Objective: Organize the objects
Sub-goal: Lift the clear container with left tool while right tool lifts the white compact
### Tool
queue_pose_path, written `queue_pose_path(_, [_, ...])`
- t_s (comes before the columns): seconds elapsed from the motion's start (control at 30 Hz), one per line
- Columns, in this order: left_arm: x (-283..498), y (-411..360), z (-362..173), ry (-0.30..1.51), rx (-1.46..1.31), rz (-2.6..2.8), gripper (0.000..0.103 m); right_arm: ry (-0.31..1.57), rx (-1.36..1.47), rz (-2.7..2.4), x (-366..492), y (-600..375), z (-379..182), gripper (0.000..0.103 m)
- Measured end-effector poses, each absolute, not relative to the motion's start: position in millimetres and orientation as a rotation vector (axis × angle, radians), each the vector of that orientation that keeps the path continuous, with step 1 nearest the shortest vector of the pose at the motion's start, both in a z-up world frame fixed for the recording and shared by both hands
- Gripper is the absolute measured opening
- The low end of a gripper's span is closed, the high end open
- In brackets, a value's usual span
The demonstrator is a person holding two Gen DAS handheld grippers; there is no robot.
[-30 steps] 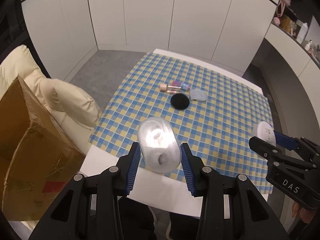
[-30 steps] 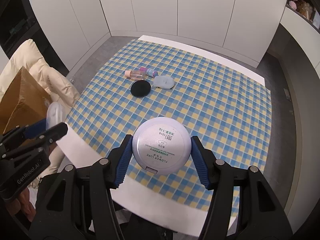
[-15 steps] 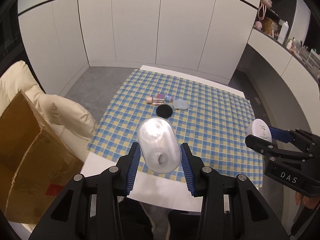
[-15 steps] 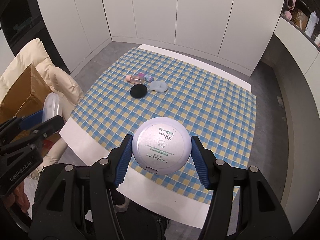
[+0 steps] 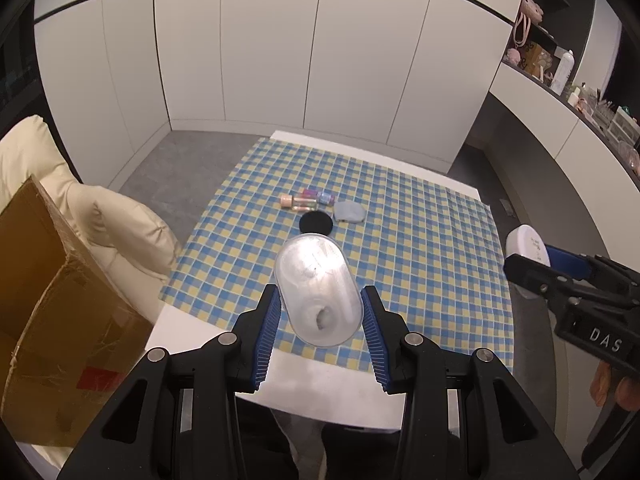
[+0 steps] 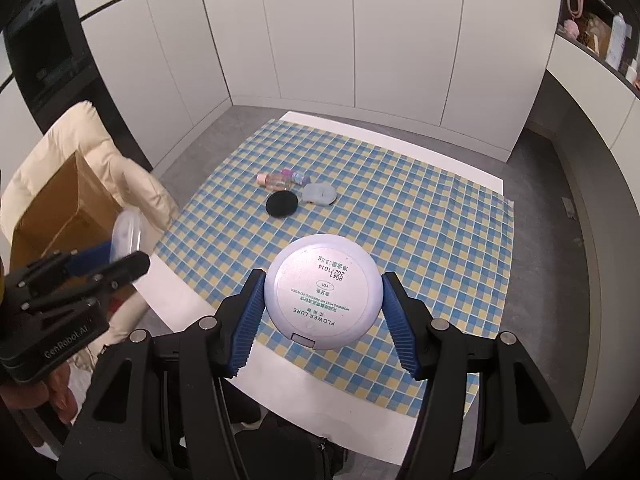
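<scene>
Your table [image 5: 420,184], under its blue-and-yellow checked cloth [image 5: 432,248], lies well below and ahead of both tools, toward twelve o'clock in each wrist view. To your left, around nine o'clock in the left wrist view, an open cardboard box [image 5: 52,300] leans against a cream cushion [image 5: 120,220], apart from the table.

Your right gripper [image 6: 322,300] is clamped at a medium spread on the round white compact [image 6: 322,294], label side up, held in the air over the near edge of the cloth. Your left gripper [image 5: 320,304] is closed more narrowly on the clear oval case [image 5: 318,288], whose long axis runs along the fingers, from six to twelve o'clock.

The small cluster still on the cloth sits at twelve o'clock from both tools: the black round pad [image 5: 316,222] nearest, the grey oval pouch [image 5: 349,212] just beside it toward one o'clock, and the little bottles [image 5: 306,200] lying on their sides behind.

The left hand looks nearer the box; the cluster is about equally ahead of both, so the judgement is which way each load goes.
</scene>
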State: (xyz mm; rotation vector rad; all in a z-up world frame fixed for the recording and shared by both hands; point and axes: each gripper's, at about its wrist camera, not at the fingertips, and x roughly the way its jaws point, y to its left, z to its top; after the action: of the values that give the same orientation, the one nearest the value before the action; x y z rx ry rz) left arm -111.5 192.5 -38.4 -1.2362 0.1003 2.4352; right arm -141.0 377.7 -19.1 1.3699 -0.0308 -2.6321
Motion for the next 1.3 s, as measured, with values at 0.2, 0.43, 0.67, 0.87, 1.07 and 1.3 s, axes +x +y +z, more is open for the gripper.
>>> queue_pose_path(0.2, [-117.1,191.8,-42.6,0.100,-1.238,2.455,0.041,-0.015,1.382,-2.652,-149.1,385.1,-20.2,0.060])
queue_pose_path(0.43, [-120.7,197.0,-45.8,0.118,-1.227,2.458,0.041,-0.012,1.418,-2.647,-153.3,385.7,-28.7,0.060])
queue_pose_path(0.67, [-120.0,198.4,-43.1,0.138,-1.205,2.463,0.041,-0.038,1.442,-2.661,-154.9,387.7,-32.5,0.060])
queue_pose_path(0.87, [-120.2,194.9,-42.7,0.132,-1.207,2.468,0.041,-0.051,1.449,-2.663,-155.2,386.3,-32.9,0.060])
queue_pose_path(1.07, [-121.0,190.8,-43.0,0.120,-1.214,2.477,0.041,-0.045,1.447,-2.651,-158.0,380.4,-33.2,0.060])
queue_pose_path(1.3, [-123.6,183.2,-38.7,0.115,-1.198,2.504,0.041,-0.040,1.443,-2.644,-159.1,373.4,-33.5,0.060])
